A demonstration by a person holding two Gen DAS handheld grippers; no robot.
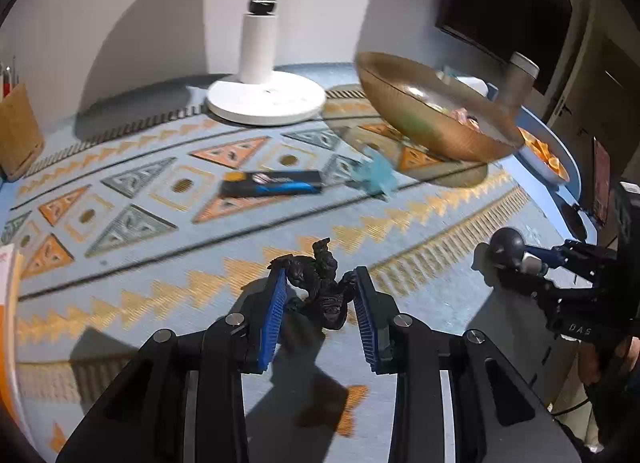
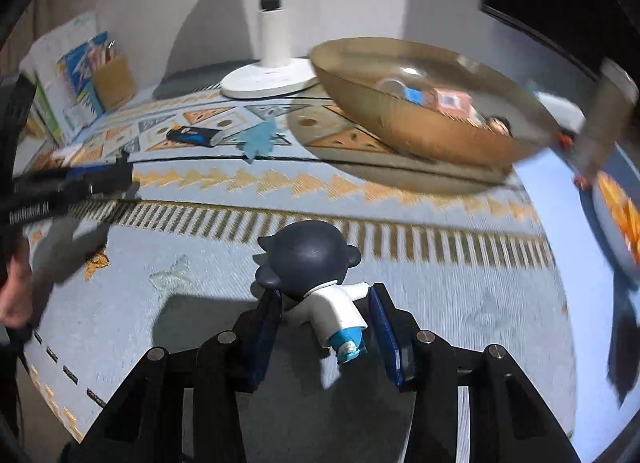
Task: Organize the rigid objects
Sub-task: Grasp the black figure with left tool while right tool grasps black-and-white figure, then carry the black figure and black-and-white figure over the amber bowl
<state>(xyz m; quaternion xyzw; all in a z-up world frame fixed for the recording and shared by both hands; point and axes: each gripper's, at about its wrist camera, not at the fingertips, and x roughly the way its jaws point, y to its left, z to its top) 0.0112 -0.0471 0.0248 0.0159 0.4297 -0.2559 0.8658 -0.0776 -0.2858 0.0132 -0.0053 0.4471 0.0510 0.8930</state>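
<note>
My left gripper point(image 1: 320, 283) is shut on a small black dragon figure point(image 1: 320, 289), its blue pads against the wings, just above the patterned cloth. My right gripper point(image 2: 326, 303) is shut on a figurine with a dark blue round head and white body point(image 2: 316, 275), held above the cloth; it also shows in the left wrist view point(image 1: 510, 249). A wide gold bowl point(image 2: 420, 115) with several small objects inside stands at the back right; it also shows in the left wrist view point(image 1: 432, 111). A blue paper shape point(image 1: 376, 175) and a dark blue box point(image 1: 272, 183) lie on the cloth.
A white lamp base point(image 1: 266, 97) stands at the back centre. A brown pencil holder point(image 1: 18, 135) is at the far left, with books behind it point(image 2: 76, 75). A plate with orange slices point(image 1: 546, 153) and a grey cylinder point(image 1: 518, 79) sit at the right.
</note>
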